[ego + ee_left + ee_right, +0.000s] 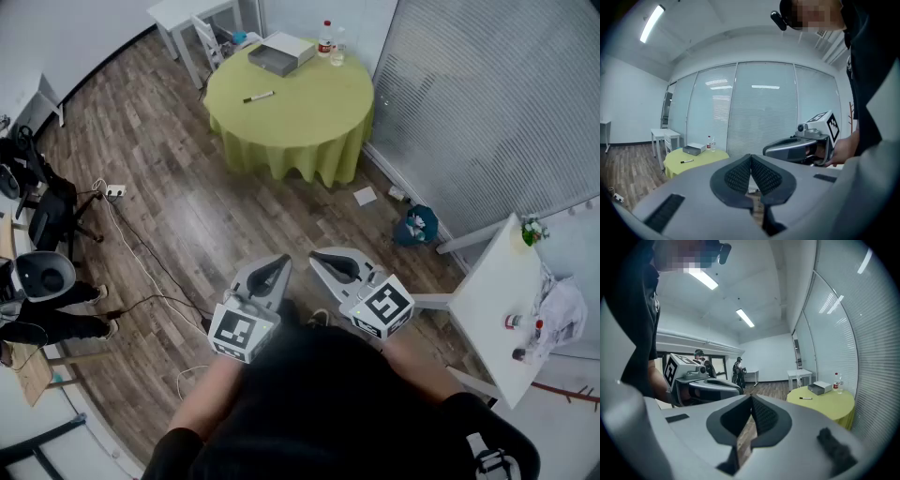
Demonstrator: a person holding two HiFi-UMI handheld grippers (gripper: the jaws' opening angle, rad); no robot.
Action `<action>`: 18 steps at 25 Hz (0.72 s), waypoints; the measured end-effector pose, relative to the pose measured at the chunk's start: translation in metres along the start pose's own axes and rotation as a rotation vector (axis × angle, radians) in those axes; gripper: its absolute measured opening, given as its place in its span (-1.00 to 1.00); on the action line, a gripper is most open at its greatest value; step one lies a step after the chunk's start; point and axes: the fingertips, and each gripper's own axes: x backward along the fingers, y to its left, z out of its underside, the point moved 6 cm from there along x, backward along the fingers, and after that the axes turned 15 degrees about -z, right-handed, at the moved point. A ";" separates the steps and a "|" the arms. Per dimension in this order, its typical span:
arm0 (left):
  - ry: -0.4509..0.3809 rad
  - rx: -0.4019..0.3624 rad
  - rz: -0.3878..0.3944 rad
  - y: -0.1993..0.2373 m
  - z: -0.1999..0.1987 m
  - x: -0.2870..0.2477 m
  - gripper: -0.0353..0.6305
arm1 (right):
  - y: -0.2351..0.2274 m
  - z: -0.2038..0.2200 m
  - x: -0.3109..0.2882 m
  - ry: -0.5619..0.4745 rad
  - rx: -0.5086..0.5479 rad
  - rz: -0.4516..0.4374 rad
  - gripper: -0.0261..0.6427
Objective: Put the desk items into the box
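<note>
Left gripper (273, 273) and right gripper (335, 265) are both clamped closed on nothing, tucked near the body, I'd guess because nothing's reachable yet. The marker (259, 97) lies way off on the green table (319, 127), box (281, 53) behind it.

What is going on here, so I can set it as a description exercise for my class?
A person stands on the wooden floor some way back from a round table with a yellow-green cloth, holding a gripper in each hand close to the body. The left gripper and the right gripper are both shut and hold nothing. On the table lie a grey box, a marker pen and a bottle. Nothing has been picked up yet.
</note>
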 end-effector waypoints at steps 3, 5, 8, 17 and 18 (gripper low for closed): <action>0.013 -0.005 -0.002 0.005 0.003 -0.007 -0.85 | -0.007 0.001 -0.004 0.010 -0.009 0.002 -0.87; 0.020 -0.009 0.002 0.009 0.003 -0.011 -0.85 | -0.012 0.000 -0.007 0.019 -0.020 0.008 -0.87; 0.023 -0.011 -0.002 0.022 0.001 -0.015 -0.85 | -0.018 0.000 -0.019 0.030 -0.035 0.009 -0.87; 0.024 0.005 0.004 0.081 -0.010 -0.034 -0.85 | -0.051 -0.021 -0.066 0.042 -0.021 0.041 -0.87; 0.023 0.007 0.004 0.087 -0.011 -0.036 -0.85 | -0.054 -0.024 -0.072 0.044 -0.021 0.041 -0.87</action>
